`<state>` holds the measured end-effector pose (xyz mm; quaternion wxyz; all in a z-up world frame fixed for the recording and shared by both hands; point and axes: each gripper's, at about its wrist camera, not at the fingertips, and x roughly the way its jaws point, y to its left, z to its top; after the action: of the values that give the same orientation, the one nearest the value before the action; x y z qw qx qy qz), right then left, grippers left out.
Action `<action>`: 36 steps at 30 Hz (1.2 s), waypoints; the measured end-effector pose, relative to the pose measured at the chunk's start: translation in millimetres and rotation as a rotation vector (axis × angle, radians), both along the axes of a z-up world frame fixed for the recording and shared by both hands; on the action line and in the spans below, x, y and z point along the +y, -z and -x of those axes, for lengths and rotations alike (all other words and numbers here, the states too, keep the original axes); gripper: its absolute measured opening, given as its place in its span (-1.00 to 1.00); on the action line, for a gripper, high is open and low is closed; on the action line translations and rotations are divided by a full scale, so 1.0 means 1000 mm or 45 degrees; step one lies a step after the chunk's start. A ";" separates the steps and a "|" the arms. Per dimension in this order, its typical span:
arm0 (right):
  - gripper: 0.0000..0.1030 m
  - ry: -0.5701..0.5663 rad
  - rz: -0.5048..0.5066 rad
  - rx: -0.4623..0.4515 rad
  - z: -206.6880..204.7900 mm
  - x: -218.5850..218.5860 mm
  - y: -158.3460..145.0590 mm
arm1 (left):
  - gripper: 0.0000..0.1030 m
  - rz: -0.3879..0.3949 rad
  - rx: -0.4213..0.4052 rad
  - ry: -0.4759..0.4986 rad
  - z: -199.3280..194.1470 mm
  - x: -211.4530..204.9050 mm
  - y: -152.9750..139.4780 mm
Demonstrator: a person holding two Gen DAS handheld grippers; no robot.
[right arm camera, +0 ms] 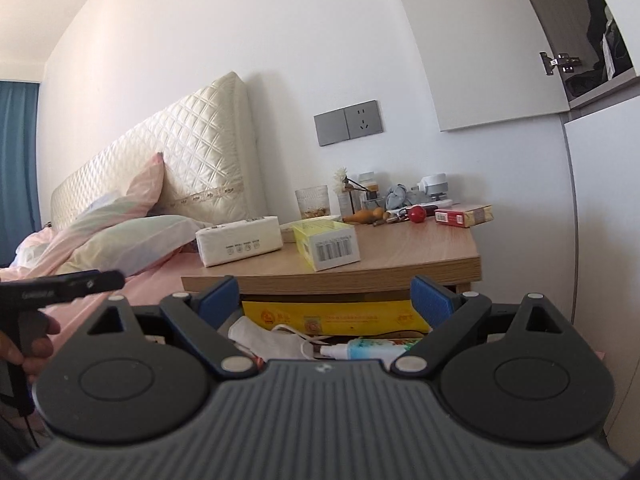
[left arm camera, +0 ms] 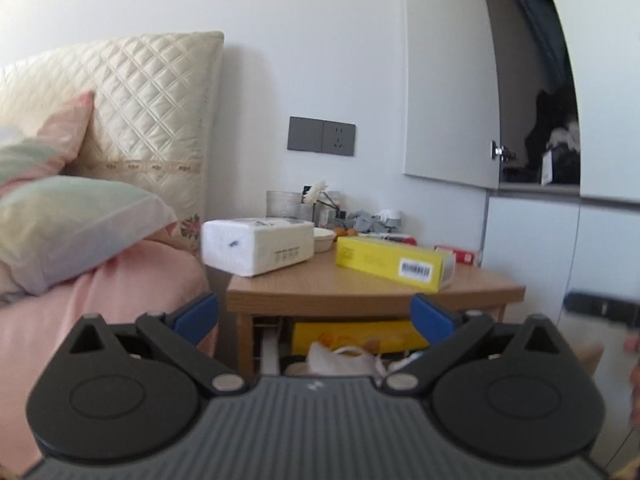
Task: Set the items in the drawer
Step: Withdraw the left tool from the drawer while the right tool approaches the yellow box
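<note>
A wooden nightstand [left arm camera: 360, 292] [right arm camera: 400, 264] stands beside the bed. On its top lie a white tissue pack [left arm camera: 258, 246] [right arm camera: 238, 245] and a yellow box [left arm camera: 394, 262] [right arm camera: 326, 246]. Below the top, the open drawer [right arm camera: 332, 332] [left arm camera: 340, 344] holds a yellow package, a white cloth and a small bottle. My left gripper [left arm camera: 314, 312] is open and empty, in front of the drawer. My right gripper [right arm camera: 326, 298] is open and empty, also in front of the drawer.
A bed with pink bedding [left arm camera: 100, 300] and pillows lies to the left. Small clutter, a glass [right arm camera: 312, 202] and a red box [right arm camera: 464, 216] sit at the back of the nightstand. A white wardrobe [left arm camera: 560, 260] stands to the right, its upper door open.
</note>
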<state>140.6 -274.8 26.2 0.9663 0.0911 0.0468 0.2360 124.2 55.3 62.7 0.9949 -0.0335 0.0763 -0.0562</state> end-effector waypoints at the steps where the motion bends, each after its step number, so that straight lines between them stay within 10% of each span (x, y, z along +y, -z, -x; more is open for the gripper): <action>1: 0.84 0.001 0.002 -0.012 0.000 0.003 -0.001 | 0.99 0.017 0.003 -0.004 -0.004 -0.002 -0.003; 36: 0.84 0.124 0.054 0.012 -0.018 0.030 0.001 | 0.99 -0.009 0.128 -0.150 -0.001 -0.039 0.012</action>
<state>158.9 -244.4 24.9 0.9781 0.0741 0.0517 0.1874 125.7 16.4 50.7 0.9916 -0.0372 0.1241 0.0043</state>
